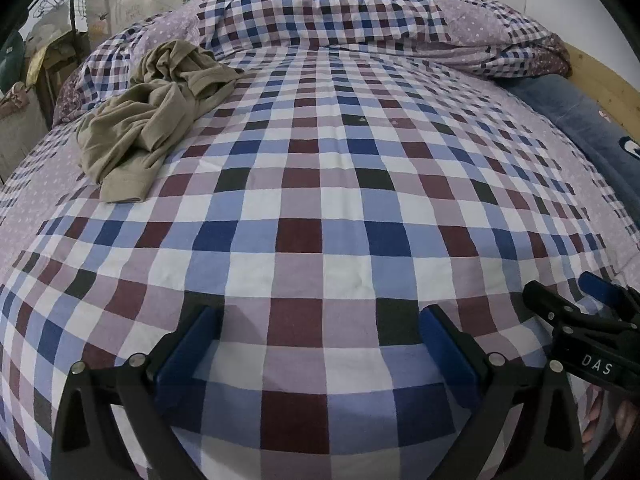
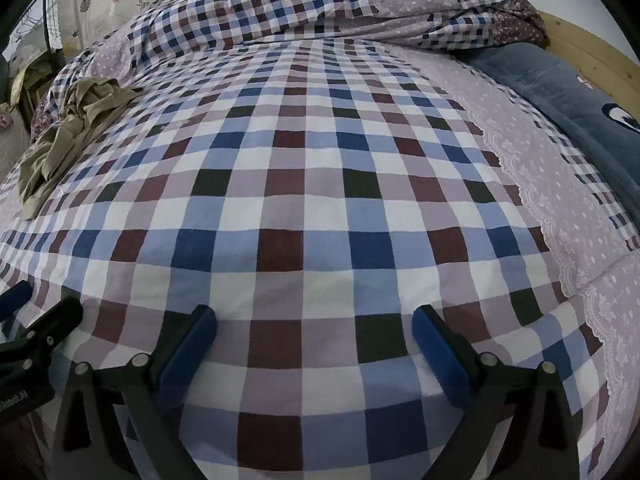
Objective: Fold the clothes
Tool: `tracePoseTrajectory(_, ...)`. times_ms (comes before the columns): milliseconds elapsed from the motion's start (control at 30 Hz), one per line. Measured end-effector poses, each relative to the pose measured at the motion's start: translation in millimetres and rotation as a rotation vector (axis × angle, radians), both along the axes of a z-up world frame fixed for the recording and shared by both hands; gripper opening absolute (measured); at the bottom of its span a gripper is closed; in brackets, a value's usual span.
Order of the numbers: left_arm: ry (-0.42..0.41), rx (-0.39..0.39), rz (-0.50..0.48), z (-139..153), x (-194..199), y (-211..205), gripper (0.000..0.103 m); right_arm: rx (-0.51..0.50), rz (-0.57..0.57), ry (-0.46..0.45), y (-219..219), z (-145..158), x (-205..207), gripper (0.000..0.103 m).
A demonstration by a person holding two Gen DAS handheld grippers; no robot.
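A crumpled khaki garment (image 1: 154,114) lies in a heap on the checked bed cover at the far left, one cuffed end pointing toward me; in the right wrist view the same garment (image 2: 68,132) sits at the left edge. My left gripper (image 1: 320,326) hovers open over the near part of the bed, far from the garment, nothing between its blue pads. My right gripper (image 2: 314,326) is open too and holds nothing; it hangs just right of the left one, where the right gripper (image 1: 588,304) shows at that view's right edge.
A checked bed cover (image 1: 320,184) spans both views. A bunched duvet (image 1: 340,12) lies along the far side. A blue plush pillow (image 2: 568,92) and a wooden headboard (image 2: 592,48) are at the right. Clutter stands beyond the bed's left end (image 1: 36,76).
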State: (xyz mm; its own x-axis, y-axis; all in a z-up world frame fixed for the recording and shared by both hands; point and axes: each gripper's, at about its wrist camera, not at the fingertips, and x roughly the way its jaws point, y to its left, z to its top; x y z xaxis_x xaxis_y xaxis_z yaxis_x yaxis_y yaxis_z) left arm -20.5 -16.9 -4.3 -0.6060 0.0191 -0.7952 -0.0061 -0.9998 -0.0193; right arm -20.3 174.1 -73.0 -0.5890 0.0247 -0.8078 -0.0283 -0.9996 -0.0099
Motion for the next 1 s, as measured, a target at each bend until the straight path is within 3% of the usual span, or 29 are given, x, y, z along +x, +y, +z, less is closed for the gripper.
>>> tracePoseTrajectory(1000, 0.000, -0.001, 0.002, -1.4, -0.6, 1.3, 0.103, -0.007, -0.008, -0.001, 0.7, -1.0, -2.2, 0.101)
